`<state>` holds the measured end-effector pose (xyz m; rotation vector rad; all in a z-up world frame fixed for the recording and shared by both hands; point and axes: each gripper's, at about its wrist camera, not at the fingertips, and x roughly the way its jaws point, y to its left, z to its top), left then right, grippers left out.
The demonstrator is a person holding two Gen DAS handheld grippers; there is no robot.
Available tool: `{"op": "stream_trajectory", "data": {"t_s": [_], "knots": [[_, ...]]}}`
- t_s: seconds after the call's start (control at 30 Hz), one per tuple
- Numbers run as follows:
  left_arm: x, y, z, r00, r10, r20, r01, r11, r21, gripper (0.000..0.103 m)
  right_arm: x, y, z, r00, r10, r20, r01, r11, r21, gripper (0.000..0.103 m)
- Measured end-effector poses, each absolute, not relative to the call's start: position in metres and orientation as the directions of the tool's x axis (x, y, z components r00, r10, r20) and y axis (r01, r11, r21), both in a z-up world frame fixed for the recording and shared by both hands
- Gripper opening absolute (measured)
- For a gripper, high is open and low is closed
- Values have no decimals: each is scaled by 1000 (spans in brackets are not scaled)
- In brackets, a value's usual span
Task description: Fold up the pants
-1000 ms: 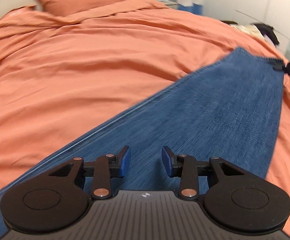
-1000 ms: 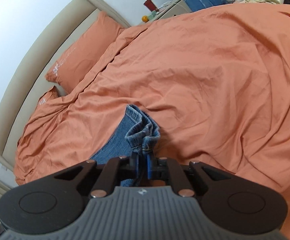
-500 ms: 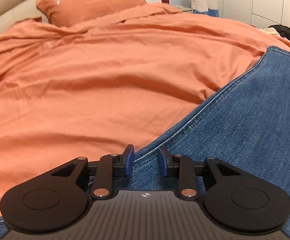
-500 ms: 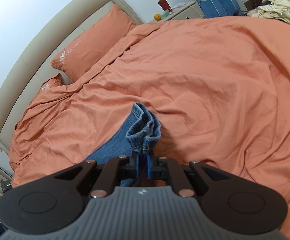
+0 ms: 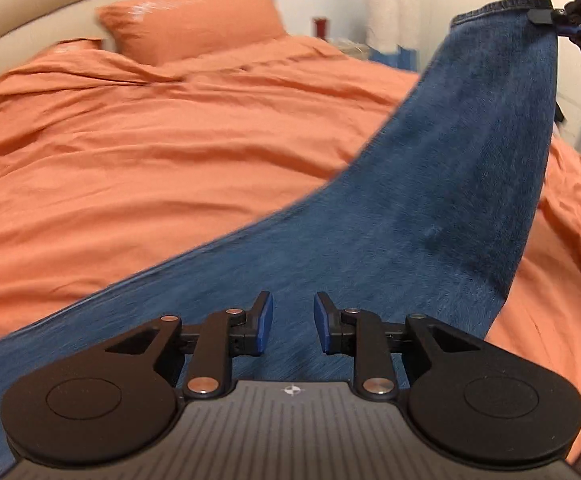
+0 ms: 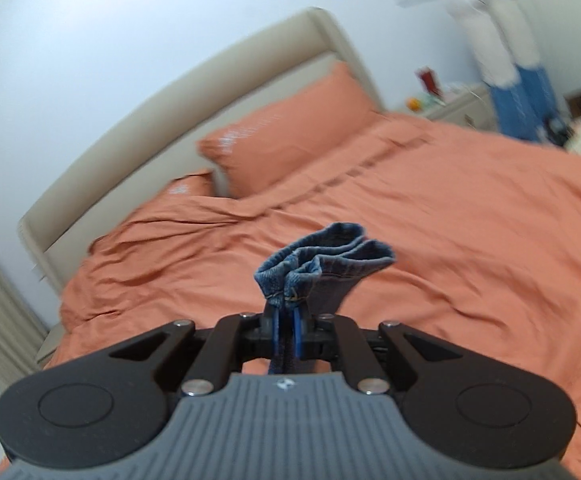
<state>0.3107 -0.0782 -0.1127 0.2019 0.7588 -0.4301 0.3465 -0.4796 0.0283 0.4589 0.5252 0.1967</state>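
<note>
— Pants point(image 5: 442, 208) of blue denim hang stretched over the orange quilted bed cover point(image 5: 138, 160)?
— Yes. The right gripper point(image 6: 286, 330) pinches their bunched hem, raised. The left gripper point(image 5: 289, 322), just closing, stands parted over the denim, clamping nothing.

Orange duvet point(image 5: 138, 168) covering the bed; matching pillow point(image 5: 194, 24) and beige headboard point(image 6: 178, 112) at eleven o'clock.
</note>
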Motion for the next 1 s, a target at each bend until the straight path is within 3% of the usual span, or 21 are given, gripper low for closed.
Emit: {"op": "stream_trajectory", "data": {"t_s": [0.27,0.5,0.63,0.83,1.0], "knots": [[265,33,-65,745,-216,-631,201,975,-98,31,350,-343,74,833,384,-399,-240,900,365,2],[239,105,-84,747,-249,-617,44,943,-329,31,352,-219,28,769,481,-422,-322,861,394,2],[239,128,-93,742,-269,-614,-3,915,-405,31,341,-151,-36,685,527,-504,-345,843,413,2],[250,144,-112,706,-376,-600,-11,841,-540,32,309,-90,-133,544,487,-683,-375,869,322,3],[268,137,-134,643,-462,-611,-4,796,-606,41,301,-81,-152,485,451,-749,-422,871,251,22]]}}
